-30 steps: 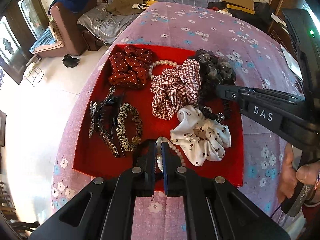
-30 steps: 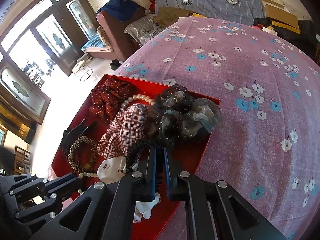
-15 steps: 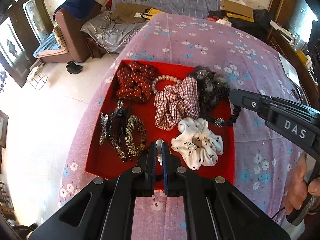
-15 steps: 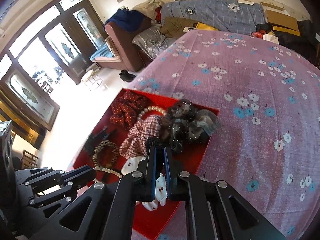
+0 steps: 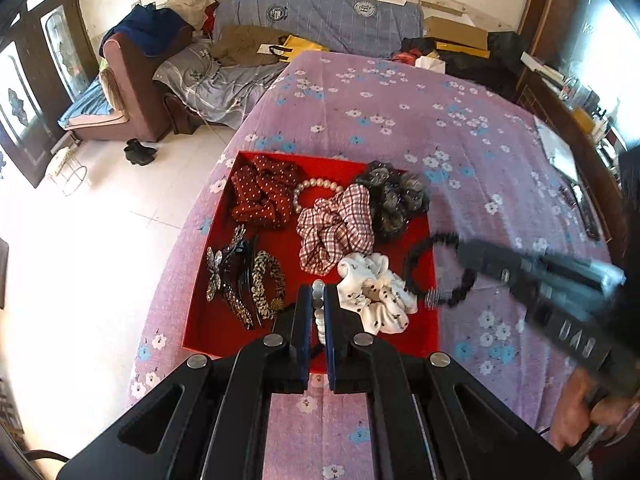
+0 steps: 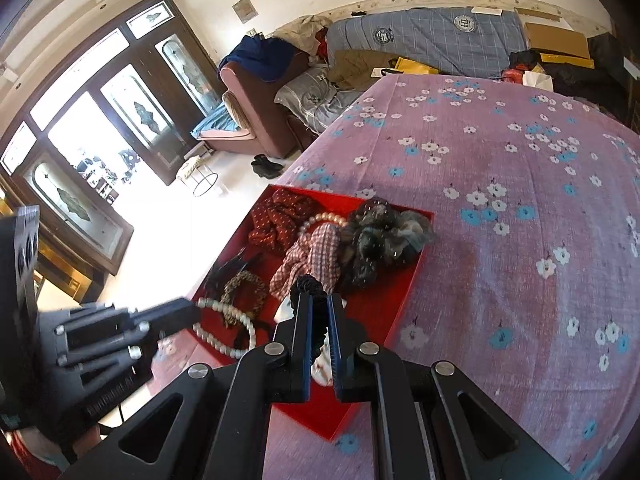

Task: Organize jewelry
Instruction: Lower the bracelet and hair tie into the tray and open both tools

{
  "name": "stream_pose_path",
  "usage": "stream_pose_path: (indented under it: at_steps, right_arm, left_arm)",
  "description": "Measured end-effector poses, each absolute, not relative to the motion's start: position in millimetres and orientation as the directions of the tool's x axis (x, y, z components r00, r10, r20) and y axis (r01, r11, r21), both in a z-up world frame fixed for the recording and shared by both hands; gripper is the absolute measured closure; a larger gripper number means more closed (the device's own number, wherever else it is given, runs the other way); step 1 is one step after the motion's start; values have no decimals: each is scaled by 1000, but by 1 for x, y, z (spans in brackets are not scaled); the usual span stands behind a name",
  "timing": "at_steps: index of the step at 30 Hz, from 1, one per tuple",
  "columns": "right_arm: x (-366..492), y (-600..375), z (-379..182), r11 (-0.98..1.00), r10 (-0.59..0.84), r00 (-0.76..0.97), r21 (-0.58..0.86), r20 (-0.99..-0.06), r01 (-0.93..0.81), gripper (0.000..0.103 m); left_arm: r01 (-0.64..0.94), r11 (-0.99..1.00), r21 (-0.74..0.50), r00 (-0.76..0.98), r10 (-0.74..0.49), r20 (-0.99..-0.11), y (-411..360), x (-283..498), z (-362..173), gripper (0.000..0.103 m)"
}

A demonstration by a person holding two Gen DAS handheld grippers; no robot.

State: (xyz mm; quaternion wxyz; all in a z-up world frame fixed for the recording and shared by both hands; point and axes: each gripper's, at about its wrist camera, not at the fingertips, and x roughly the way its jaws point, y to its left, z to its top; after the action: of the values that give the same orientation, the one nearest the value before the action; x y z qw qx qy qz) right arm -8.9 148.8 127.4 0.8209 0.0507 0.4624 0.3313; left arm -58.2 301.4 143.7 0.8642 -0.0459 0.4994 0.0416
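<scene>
My left gripper (image 5: 318,290) is shut on a string of white pearl beads (image 5: 319,314), which hangs above the near edge of the red tray (image 5: 216,320). In the right wrist view the strand (image 6: 224,320) dangles in a loop from that gripper (image 6: 192,313). My right gripper (image 6: 319,298) is shut on a black spiral hair tie (image 6: 310,286). In the left wrist view that hair tie (image 5: 440,272) hangs over the tray's right rim. Lying in the tray are a red dotted scrunchie (image 5: 262,194), a plaid scrunchie (image 5: 336,226), a dark grey scrunchie (image 5: 390,196) and a white dotted scrunchie (image 5: 372,294).
A second pearl bracelet (image 5: 316,186), a leopard hair band (image 5: 268,284) and black claw clips (image 5: 230,268) also lie in the tray. The tray sits by the left edge of the table's purple floral cloth (image 5: 460,168). A sofa (image 5: 132,92) stands beyond, on the white floor.
Both grippers have risen away from the tray. The pearl strand has come up off the tray with the left one. The right one has carried the black hair tie up and rightward.
</scene>
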Motion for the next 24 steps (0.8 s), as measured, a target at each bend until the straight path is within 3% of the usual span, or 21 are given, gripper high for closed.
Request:
stream_pose_path:
  at_steps: [18, 24]
  right_arm:
    - [-42, 156, 108, 770, 591, 312, 404, -744, -494, 94]
    - [-45, 169, 97, 775, 572, 301, 383, -763, -503, 94]
  left_arm:
    - [-83, 985, -148, 482, -90, -871, 324, -24, 143, 98]
    - [-57, 995, -77, 461, -42, -886, 314, -9, 125, 98]
